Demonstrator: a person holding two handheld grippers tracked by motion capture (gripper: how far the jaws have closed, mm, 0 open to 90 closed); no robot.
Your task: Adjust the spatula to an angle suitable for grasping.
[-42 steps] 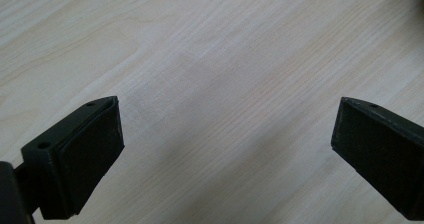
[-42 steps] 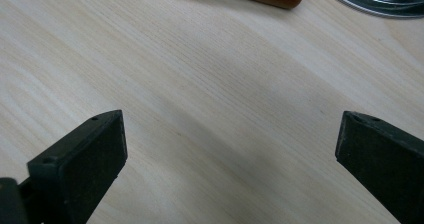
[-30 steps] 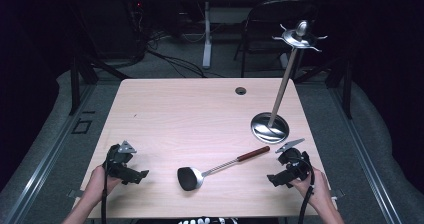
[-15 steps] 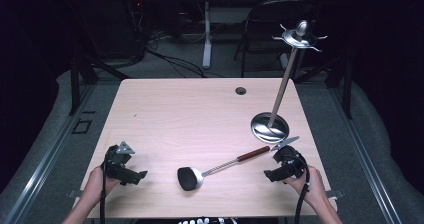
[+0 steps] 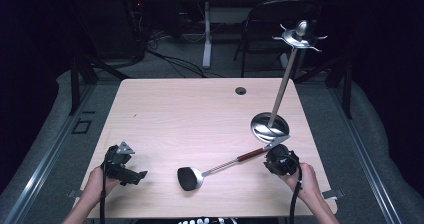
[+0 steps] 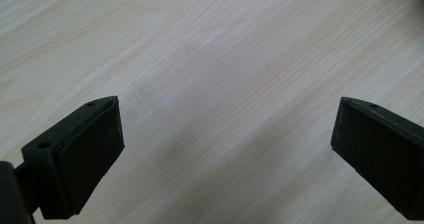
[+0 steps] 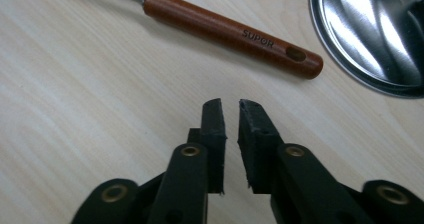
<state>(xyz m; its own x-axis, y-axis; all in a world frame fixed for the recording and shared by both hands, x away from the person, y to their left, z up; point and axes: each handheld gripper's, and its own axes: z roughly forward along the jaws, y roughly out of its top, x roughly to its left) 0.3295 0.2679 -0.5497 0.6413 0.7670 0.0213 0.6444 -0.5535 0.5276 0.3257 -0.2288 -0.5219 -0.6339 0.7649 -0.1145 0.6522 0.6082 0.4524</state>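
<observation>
Light wood worktop [image 5: 200, 114] seen from above. Spatula [image 5: 220, 167] laid flat at 6 o'clock of centre; black head toward 8 o'clock, brown handle [image 7: 232, 33] toward 2 o'clock, marked SUPOR. Steel stand [image 5: 270, 126] placed at 4 o'clock of centre, round base just beside handle end.

Left hand-held gripper [image 5: 123, 165] held at 8 o'clock corner, jaws spread wide over bare wood. Right hand-held gripper [image 7: 231, 106] held near handle end, not touching; jaws nearly closed, narrow gap, nothing gripped.

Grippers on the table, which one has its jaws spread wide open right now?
The left gripper: its jaws stand far apart over bare table. The right gripper, by the spatula handle, has its jaws nearly together.
</observation>
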